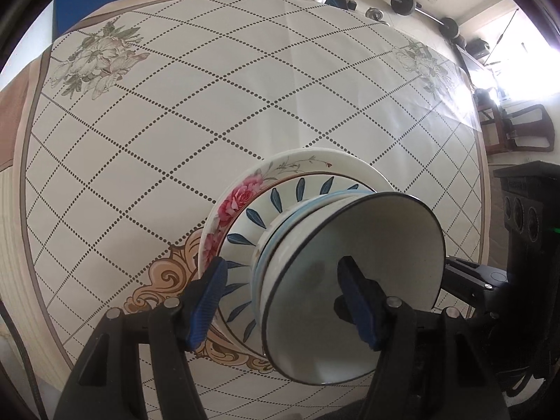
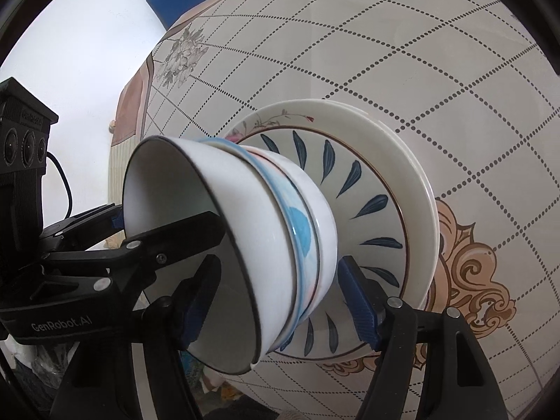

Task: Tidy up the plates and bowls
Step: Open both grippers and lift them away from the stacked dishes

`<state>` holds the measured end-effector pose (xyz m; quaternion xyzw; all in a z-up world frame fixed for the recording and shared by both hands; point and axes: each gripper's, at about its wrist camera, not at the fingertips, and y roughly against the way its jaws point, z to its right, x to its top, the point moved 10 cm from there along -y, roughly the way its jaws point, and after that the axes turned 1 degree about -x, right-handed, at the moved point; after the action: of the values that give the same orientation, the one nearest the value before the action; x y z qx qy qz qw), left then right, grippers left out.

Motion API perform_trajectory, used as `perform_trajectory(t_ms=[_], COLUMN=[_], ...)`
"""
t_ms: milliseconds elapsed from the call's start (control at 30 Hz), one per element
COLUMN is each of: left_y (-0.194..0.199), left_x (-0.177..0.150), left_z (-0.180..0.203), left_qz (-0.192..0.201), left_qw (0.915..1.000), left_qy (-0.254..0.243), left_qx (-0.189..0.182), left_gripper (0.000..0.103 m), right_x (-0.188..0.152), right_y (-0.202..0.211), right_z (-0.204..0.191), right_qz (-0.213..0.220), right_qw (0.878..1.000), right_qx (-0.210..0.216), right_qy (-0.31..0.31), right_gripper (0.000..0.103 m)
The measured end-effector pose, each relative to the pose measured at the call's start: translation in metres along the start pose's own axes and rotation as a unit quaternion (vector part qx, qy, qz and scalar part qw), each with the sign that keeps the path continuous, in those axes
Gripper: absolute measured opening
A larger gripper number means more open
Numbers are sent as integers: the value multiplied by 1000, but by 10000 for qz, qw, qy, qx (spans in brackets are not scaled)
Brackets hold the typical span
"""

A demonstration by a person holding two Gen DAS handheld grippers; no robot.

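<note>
You have three bowls [image 2: 280, 224] nested in one stack, sitting on the smaller plate [image 2: 364, 189], which lies on the larger plate [image 2: 416, 189], all on the bench [image 1: 245, 98] near its edge.

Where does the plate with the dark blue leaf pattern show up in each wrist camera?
Left wrist: blue leaf plate sits lower centre, under the stacked bowls.
Right wrist: same plate sits centre right, behind the bowls.
Shared landmark: the tan scroll ornament printed on the tablecloth beside the plates.
</note>
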<state>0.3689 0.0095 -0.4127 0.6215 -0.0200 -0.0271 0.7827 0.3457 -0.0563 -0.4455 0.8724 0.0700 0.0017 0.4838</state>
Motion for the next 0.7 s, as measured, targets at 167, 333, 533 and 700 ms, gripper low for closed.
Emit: perform_trajectory(t_ms=[167, 333, 533, 700], left_y=[28, 65, 107, 123], left_x=[-4, -15, -35, -55], left_z=[-9, -17, -22, -16], left_qz=[386, 885, 1501, 1632], left_qw=[9984, 9926, 9805, 9773], left_qy=[24, 46, 158, 215], left_qx=[414, 836, 1262, 1330], left_gripper=[64, 64, 83, 87], right_x=[-4, -12, -33, -54], right_y=[27, 67, 111, 136], right_z=[-2, -8, -21, -28], right_qz=[303, 802, 1406, 1669], right_qw=[9980, 9871, 9605, 9511], right_qx=[-527, -1344, -2333, -2558], right_qy=[194, 343, 575, 460], right_gripper=[78, 92, 103, 103])
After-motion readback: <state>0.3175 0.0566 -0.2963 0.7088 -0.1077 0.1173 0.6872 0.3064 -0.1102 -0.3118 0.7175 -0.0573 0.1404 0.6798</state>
